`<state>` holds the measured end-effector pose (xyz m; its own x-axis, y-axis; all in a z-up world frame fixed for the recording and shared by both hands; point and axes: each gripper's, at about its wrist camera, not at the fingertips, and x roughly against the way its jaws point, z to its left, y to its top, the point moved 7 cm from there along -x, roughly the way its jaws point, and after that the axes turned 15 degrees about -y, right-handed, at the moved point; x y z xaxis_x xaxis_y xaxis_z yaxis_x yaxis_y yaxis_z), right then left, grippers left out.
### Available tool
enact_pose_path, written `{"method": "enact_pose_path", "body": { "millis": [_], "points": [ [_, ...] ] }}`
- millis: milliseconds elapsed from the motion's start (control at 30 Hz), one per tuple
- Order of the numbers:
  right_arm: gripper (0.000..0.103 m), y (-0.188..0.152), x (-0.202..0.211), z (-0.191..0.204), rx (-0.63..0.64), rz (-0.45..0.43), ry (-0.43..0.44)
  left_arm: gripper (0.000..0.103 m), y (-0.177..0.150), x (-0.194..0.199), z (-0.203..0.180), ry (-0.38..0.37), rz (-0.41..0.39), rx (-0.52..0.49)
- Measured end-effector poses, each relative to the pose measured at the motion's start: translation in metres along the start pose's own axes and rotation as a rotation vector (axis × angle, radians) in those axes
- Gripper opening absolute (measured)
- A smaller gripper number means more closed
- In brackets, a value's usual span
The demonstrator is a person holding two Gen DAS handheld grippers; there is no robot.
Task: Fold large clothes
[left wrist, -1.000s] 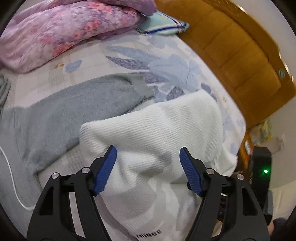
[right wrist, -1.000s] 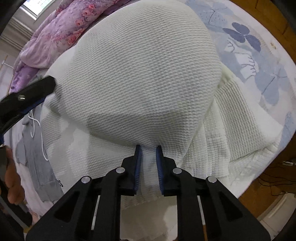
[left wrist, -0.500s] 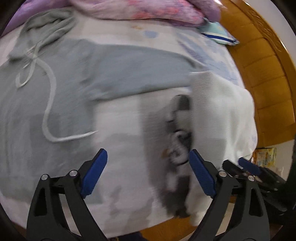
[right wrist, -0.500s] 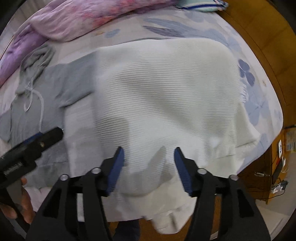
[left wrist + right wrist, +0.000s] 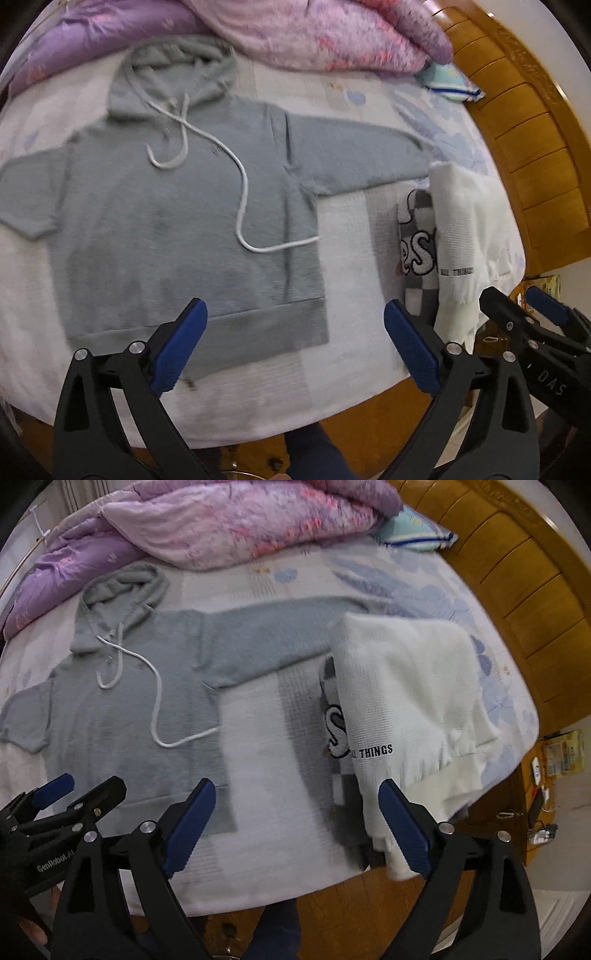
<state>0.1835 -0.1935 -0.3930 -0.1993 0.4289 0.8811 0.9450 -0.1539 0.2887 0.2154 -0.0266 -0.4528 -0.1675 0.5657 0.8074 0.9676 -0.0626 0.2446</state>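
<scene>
A grey hoodie (image 5: 177, 221) lies spread flat on the bed, hood at the far side, white drawstring across its chest; it also shows in the right wrist view (image 5: 140, 686). A folded white knit garment (image 5: 406, 701) lies at the bed's right end on top of a grey checked piece with letters (image 5: 334, 731); it shows in the left wrist view (image 5: 458, 236) too. My left gripper (image 5: 295, 343) is open and empty above the near bed edge, over the hoodie's hem. My right gripper (image 5: 295, 823) is open and empty, near the white garment's front corner.
A pink and purple quilt (image 5: 229, 520) is bunched along the far side of the bed. A small striped pillow (image 5: 417, 535) lies by the wooden headboard (image 5: 517, 576) on the right. The floor with cables (image 5: 543, 801) is beyond the bed's right end.
The right gripper has let go of the white garment and opened. Both grippers have pulled back from the bed. The white garment now lies folded at the right end.
</scene>
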Motion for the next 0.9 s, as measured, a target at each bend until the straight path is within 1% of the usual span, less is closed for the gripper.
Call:
{"method": "enact_pose_path", "body": {
  "millis": [67, 100, 167, 300, 400, 467, 533, 667, 733, 800, 900],
  "points": [
    [0.088, 0.001, 0.026, 0.007, -0.002, -0.034, -0.01, 0.097, 0.0, 0.03, 0.001, 0.006, -0.035, -0.018],
    [0.088, 0.001, 0.041, 0.01, -0.006, -0.048, -0.012, 0.097, 0.001, 0.041, 0.002, 0.004, -0.048, -0.025],
    [0.089, -0.002, 0.065, 0.015, -0.02, -0.065, -0.005, 0.098, 0.0, 0.076, 0.004, -0.005, -0.072, -0.039],
    [0.089, -0.01, 0.115, 0.027, -0.027, -0.089, 0.007, 0.098, -0.002, 0.133, 0.005, 0.025, -0.118, -0.065],
    [0.089, -0.012, 0.147, 0.034, -0.018, -0.127, 0.012, 0.098, -0.004, 0.172, 0.002, 0.006, -0.159, -0.076],
    [0.089, -0.014, 0.171, 0.039, -0.013, -0.148, 0.027, 0.098, -0.005, 0.192, 0.0, 0.011, -0.176, -0.093],
    [0.089, -0.013, 0.189, 0.042, -0.011, -0.171, 0.03, 0.098, -0.005, 0.217, -0.004, 0.024, -0.208, -0.106],
    [0.089, -0.007, 0.227, 0.046, -0.023, -0.225, 0.067, 0.098, -0.001, 0.26, -0.011, 0.043, -0.272, -0.139],
    [0.09, -0.005, 0.244, 0.049, -0.013, -0.246, 0.075, 0.098, 0.0, 0.28, -0.01, 0.063, -0.289, -0.137],
    [0.094, -0.002, 0.258, 0.05, -0.012, -0.274, 0.076, 0.098, 0.002, 0.296, -0.011, 0.075, -0.319, -0.13],
    [0.095, 0.001, 0.275, 0.046, -0.02, -0.299, 0.091, 0.098, 0.003, 0.321, -0.016, 0.091, -0.364, -0.136]
  ]
}}
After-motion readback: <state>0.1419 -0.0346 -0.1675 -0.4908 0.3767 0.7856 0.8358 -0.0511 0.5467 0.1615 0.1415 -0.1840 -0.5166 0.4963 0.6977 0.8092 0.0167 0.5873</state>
